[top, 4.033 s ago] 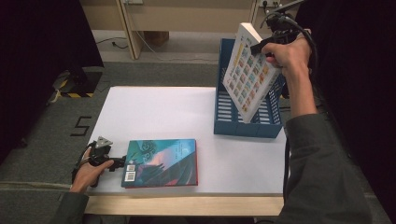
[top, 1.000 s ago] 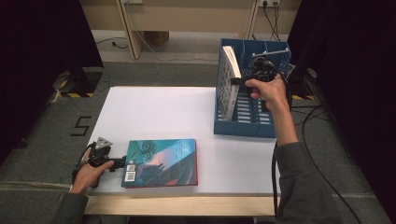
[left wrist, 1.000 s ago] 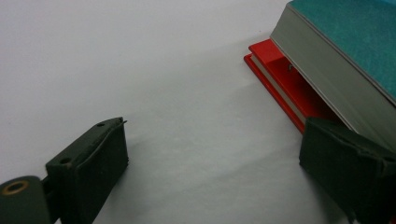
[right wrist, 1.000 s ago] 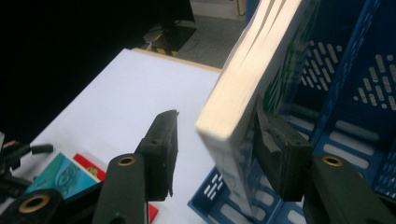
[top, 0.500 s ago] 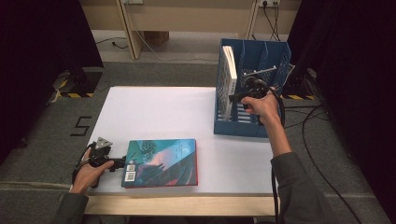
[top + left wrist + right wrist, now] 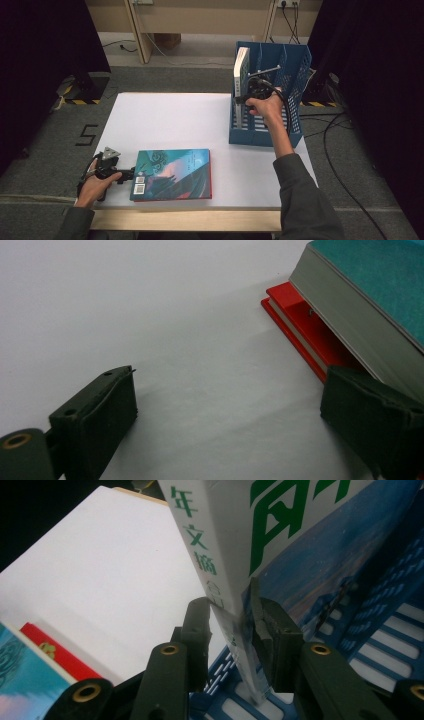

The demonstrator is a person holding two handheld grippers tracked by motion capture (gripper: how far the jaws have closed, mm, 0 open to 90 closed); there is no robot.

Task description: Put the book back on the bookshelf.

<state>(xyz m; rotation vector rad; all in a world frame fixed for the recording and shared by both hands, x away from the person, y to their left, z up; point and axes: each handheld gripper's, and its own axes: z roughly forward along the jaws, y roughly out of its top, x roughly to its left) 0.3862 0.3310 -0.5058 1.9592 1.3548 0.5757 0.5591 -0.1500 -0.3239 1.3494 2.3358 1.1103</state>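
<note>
A white book with green characters on its spine stands upright at the left end of the blue file rack. My right gripper reaches into the rack. Its jaws have just been closing and now press both sides of the book's lower corner. A teal book lies flat near the table's front edge, on top of a thin red book. My left gripper rests on the table at the teal book's left edge, its jaws wide apart over bare tabletop.
The white table has free room between the rack and the teal book. Cables run on the floor to the right of the table, and dark curtains hang on both sides.
The right hand has come down and toward the person with the white book, which now stands lower in the rack. The left hand and the teal book have not moved.
</note>
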